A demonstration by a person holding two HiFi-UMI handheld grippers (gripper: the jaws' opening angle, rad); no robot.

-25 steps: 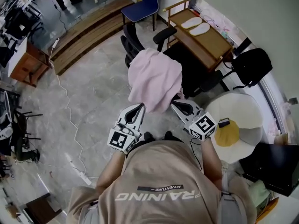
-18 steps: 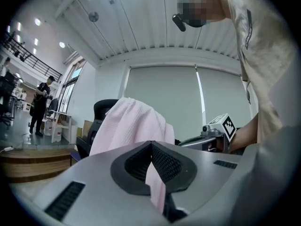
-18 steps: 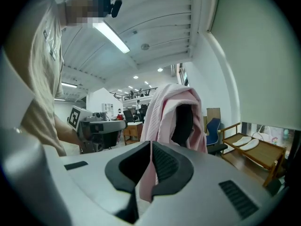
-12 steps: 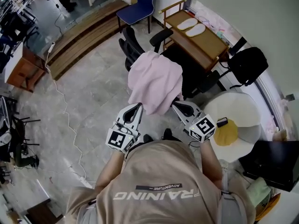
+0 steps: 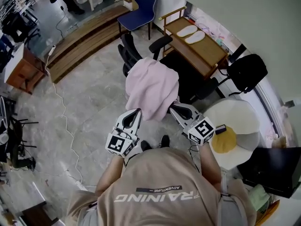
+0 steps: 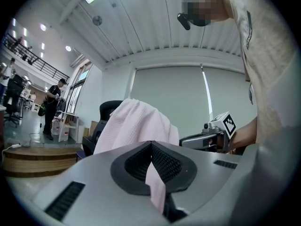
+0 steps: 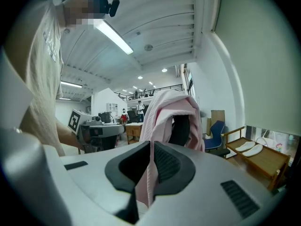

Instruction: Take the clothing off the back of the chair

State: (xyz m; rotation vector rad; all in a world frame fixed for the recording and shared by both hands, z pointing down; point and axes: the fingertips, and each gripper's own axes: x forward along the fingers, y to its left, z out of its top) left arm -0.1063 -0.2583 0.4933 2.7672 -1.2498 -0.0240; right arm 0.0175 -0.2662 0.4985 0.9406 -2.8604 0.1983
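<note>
Head view: my left gripper (image 5: 138, 111) and right gripper (image 5: 172, 108) each pinch the lower edge of the pink garment (image 5: 153, 86) draped over the black chair (image 5: 129, 51). My shirt (image 5: 160, 201) reads "ADVENTURE".
Left gripper view: jaws clamped on pink cloth.
Right gripper view: clamped likewise.

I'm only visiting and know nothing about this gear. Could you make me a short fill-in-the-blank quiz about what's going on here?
1. The garment draped over the back of the black office chair is ____ in colour.
2. The left gripper and the right gripper each have their jaws ____ on a fold of that garment.
3. The empty side chair standing by the far wall is ____ in colour.

Missing words: pink; shut; blue.
</note>
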